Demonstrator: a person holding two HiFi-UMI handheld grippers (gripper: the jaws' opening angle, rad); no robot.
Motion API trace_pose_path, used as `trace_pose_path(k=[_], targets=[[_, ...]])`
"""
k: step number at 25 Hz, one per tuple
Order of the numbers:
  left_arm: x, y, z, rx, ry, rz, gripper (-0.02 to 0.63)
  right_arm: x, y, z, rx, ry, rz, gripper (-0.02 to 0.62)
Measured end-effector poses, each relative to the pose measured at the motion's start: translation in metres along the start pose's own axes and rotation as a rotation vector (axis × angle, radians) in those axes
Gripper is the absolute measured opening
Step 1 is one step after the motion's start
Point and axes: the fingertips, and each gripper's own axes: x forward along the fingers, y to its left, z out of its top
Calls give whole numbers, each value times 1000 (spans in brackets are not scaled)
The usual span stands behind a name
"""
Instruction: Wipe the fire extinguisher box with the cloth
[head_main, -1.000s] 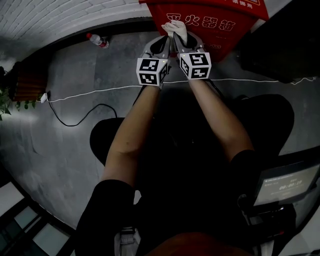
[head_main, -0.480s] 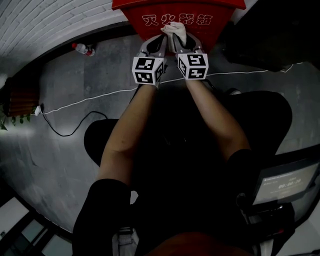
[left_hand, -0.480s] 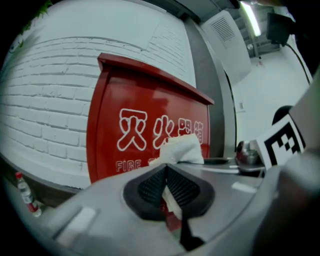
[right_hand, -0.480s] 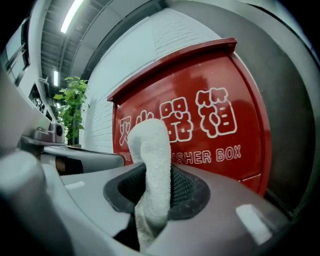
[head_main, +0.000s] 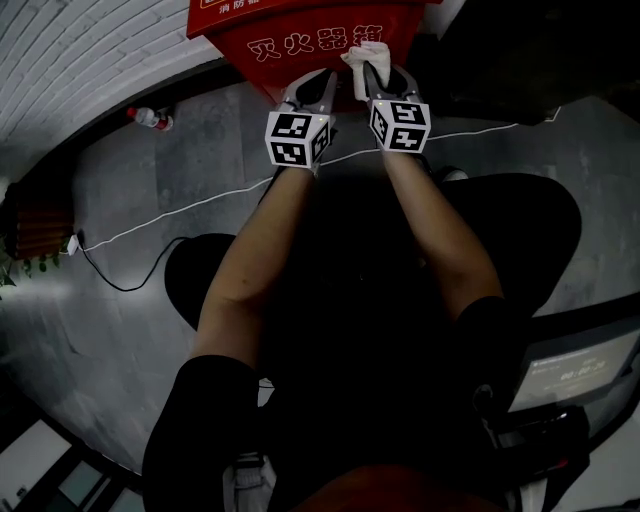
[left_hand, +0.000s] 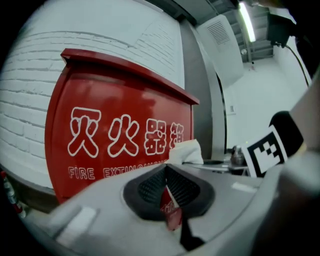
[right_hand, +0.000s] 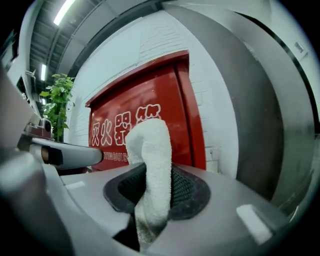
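Right gripper (head_main: 370, 74) clamping cloth (right_hand: 150, 145), red box (head_main: 300, 42), brick wall (head_main: 90, 60), grey floor (head_main: 150, 260)

We count two tools, the left hand-held gripper (head_main: 326, 82) and right hand-held gripper (head_main: 371, 75), one fire extinguisher box (head_main: 290, 25), one cloth (head_main: 358, 54), one bottle (head_main: 147, 117) and one potted plant (right_hand: 56, 102)

Industrial interior: brick wall (left_hand: 22, 100), strip light (left_hand: 246, 22)
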Motion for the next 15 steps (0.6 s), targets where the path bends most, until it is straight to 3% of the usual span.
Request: trace_pose_path(k=[11,13,15], targets=[[-4,10,5,8,-30,34,0,-28,-68,6,65,-4,-179,103],[-13,21,4,8,-25,62,0,-31,-56,11,57,-22,-171,103],[-27,38,-2,-6,-7,106,0,-26,-21,15,23,-44,-90,104]])
